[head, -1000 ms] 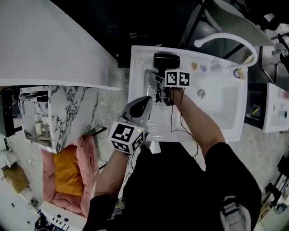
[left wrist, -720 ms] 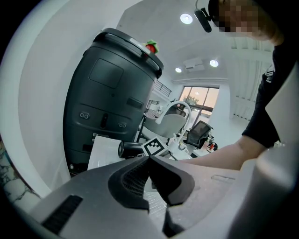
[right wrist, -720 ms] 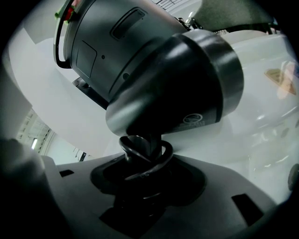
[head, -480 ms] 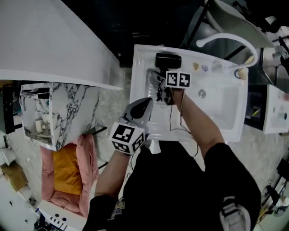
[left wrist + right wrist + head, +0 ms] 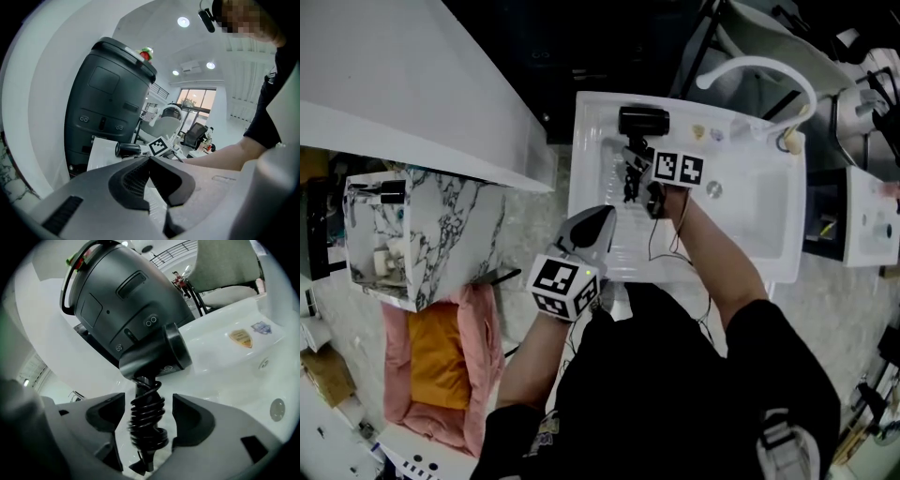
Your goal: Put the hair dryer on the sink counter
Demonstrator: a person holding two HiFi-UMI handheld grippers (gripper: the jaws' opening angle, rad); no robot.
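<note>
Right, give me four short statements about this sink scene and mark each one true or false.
1. The black hair dryer lies on the white sink counter. True.
2. The right gripper clamps the dryer's coiled black cord. False: its jaws are opening and the cord sits loose between them.
3. The left gripper holds a towel. False: its jaws are together with nothing between them.
4. A curved white faucet arcs over the sink's far right corner. True.

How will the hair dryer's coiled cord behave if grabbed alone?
Probably floppy and springy: the cord is a loose spiral, so it should stretch before dragging the dryer. The dryer's round barrel lies sideways on the counter, so a tug might roll it.
</note>
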